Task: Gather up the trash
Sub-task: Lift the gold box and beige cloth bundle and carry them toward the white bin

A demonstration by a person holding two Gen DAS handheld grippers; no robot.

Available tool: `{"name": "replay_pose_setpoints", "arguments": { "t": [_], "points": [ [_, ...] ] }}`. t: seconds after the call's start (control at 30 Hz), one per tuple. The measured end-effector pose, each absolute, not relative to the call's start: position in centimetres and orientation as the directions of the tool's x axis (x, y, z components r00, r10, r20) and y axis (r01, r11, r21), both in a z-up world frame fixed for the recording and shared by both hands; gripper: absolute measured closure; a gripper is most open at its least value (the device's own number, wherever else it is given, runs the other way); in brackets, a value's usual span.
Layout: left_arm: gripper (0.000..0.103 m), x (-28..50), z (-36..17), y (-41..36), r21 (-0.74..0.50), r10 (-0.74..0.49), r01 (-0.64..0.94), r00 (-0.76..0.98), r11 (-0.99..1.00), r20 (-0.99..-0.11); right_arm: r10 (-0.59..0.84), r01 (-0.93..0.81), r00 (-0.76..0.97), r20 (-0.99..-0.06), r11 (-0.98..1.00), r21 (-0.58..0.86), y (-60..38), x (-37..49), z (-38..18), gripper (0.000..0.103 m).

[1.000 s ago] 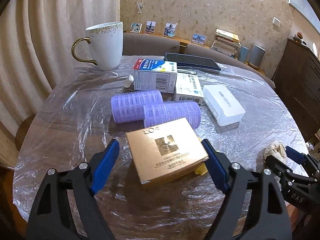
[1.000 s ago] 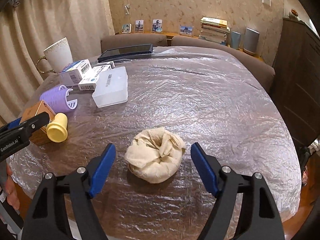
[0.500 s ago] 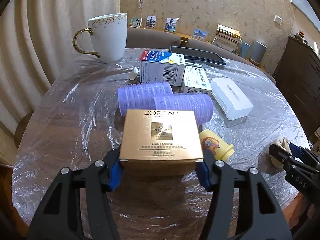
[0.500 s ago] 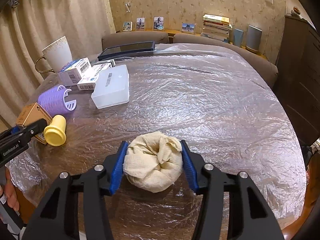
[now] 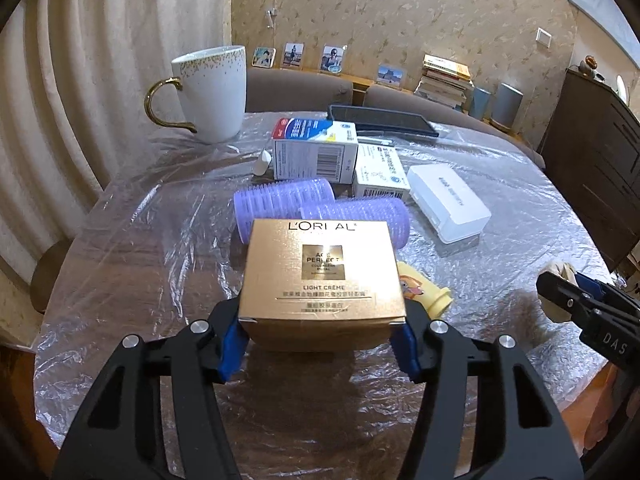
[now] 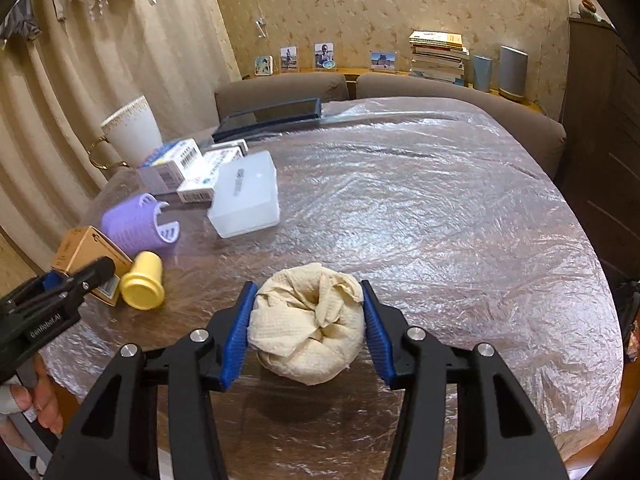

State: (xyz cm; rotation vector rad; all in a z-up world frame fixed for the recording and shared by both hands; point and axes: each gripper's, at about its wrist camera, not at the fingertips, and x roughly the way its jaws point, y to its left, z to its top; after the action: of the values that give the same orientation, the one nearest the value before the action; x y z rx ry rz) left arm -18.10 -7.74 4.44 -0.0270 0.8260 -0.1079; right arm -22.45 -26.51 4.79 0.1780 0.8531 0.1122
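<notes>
Both grips have just been made at the near edge of the plastic-covered counter (image 6: 440, 184): a second ago the two sets of jaws stood wide on either side of their targets, and now each is closed on one. Toward the near-left corner, the left gripper (image 5: 320, 338) has its blue pads pressed against the two sides of a gold face-cream carton (image 5: 324, 276), which sits tilted up between the jaws with a shadow under it, so it looks lifted clear. Further right along the near edge, the right gripper (image 6: 306, 330) squeezes a crumpled cream paper towel (image 6: 308, 326), also apparently just off the surface. With one piece of rubbish in each hand, the pick-up step appears done and carrying both away to a bin is probably next; no bin shows in either view. As for containers, from the left edge inward: a white mug with a gold handle (image 5: 210, 92), whose inside is hidden; two printed medicine boxes (image 5: 316, 152), both closed; a frosted white plastic case (image 5: 448, 202), lid shut, contents not visible. Two purple hair rollers (image 5: 320, 212) lie just behind the carton and a small yellow bottle (image 6: 143, 280) lies beside it.
</notes>
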Motion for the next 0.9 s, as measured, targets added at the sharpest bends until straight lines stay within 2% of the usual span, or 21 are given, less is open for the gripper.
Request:
{"name": "replay_pose_setpoints", "arguments": {
  "t": [0.9],
  "points": [
    [0.044,-25.3,8.3,-8.9,-0.061,-0.166,0.17,0.721,0.984,-0.672,0.256,-0.139,0.668,-0.699,0.965,0.221,-24.7,-27.1,8.2,0.053]
  ]
}}
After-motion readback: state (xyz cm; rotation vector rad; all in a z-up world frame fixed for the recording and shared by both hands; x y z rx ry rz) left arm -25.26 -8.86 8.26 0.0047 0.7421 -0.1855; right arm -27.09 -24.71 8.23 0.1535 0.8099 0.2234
